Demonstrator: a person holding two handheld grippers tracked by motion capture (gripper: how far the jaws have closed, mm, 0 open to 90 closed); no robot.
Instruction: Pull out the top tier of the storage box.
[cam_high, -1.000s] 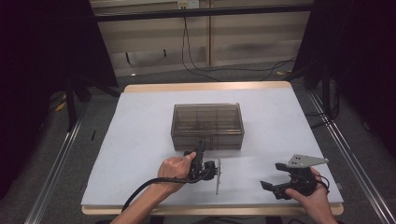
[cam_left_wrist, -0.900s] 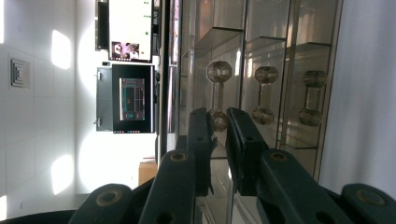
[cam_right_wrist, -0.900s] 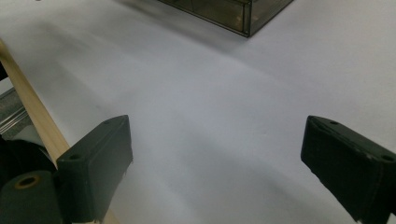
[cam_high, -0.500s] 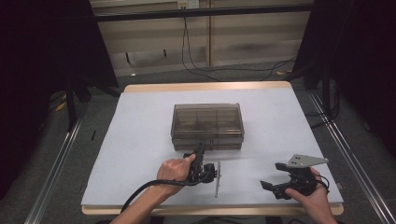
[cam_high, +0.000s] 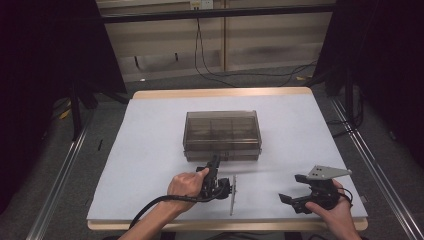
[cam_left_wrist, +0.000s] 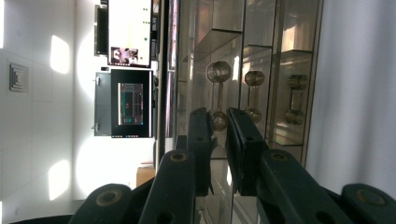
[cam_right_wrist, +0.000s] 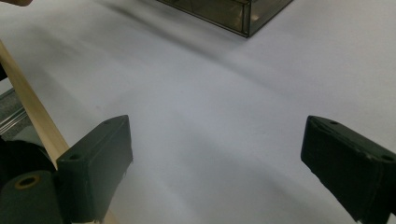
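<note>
Here, a table (cam_high: 150, 150) covered by a white sheet is seen from the high view, with a wooden edge showing along its far and near sides. A smoky, see-through box (cam_high: 222, 134) with inner compartments is set near the middle of the sheet, its long side facing the person. Its near corner is also caught at the top of the right gripper view (cam_right_wrist: 243, 16).

The left gripper (cam_high: 215, 161) is held in the person's left hand (cam_high: 187, 184) just in front of the box, rolled onto its side, with its tip brought up against the near wall of the box. Its cable is trailed back along the forearm. In the left gripper view, the jaws are drawn nearly together, and a small round knob-like latch (cam_left_wrist: 218, 119) on the front of the box is pinched between them; two similar fittings are seen beside it through the clear wall. Whether the pads press hard on it cannot be told, but contact is shown on both sides.

The right gripper (cam_high: 295, 196) is held in the right hand (cam_high: 335, 212) near the front right corner of the table, well apart from the box. Its jaws are spread wide above the bare sheet, and nothing is held between them.
</note>
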